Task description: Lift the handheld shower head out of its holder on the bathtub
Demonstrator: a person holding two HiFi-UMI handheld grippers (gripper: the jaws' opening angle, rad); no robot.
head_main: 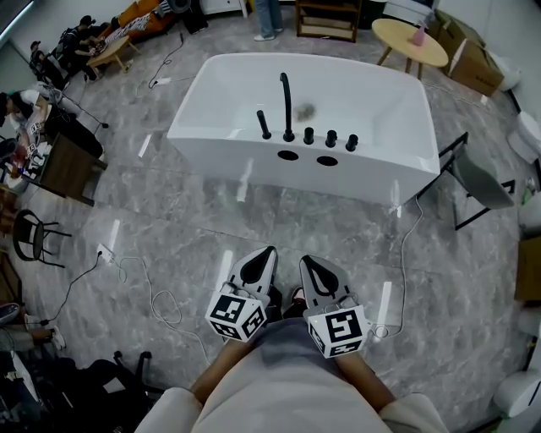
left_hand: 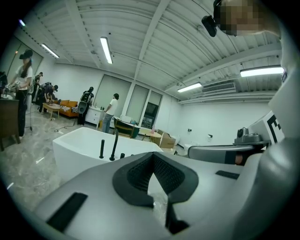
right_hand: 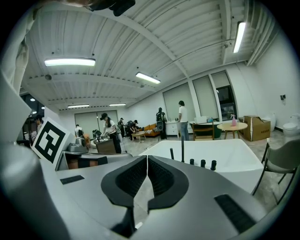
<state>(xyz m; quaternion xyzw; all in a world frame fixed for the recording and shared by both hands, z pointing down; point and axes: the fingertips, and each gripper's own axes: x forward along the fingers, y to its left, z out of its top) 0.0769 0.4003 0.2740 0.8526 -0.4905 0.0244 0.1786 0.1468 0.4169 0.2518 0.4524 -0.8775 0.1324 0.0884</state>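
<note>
Shower head (head_main: 264,124) base too small to tell, person's torso (head_main: 287,397) cut off below

Far ahead on my right a round wooden table (head_main: 409,40) carries a pink bottle (head_main: 418,35), with cardboard boxes (head_main: 470,57) just beside it. Nearer on that side stands a grey chair (head_main: 478,179) on black legs. To my left a black chair (head_main: 35,230) stands near a dark desk (head_main: 68,165), a white cable (head_main: 152,296) snakes over the grey marble floor (head_main: 169,220), and people (head_main: 80,38) gather by an orange sofa (head_main: 144,15) in the far corner.
</note>
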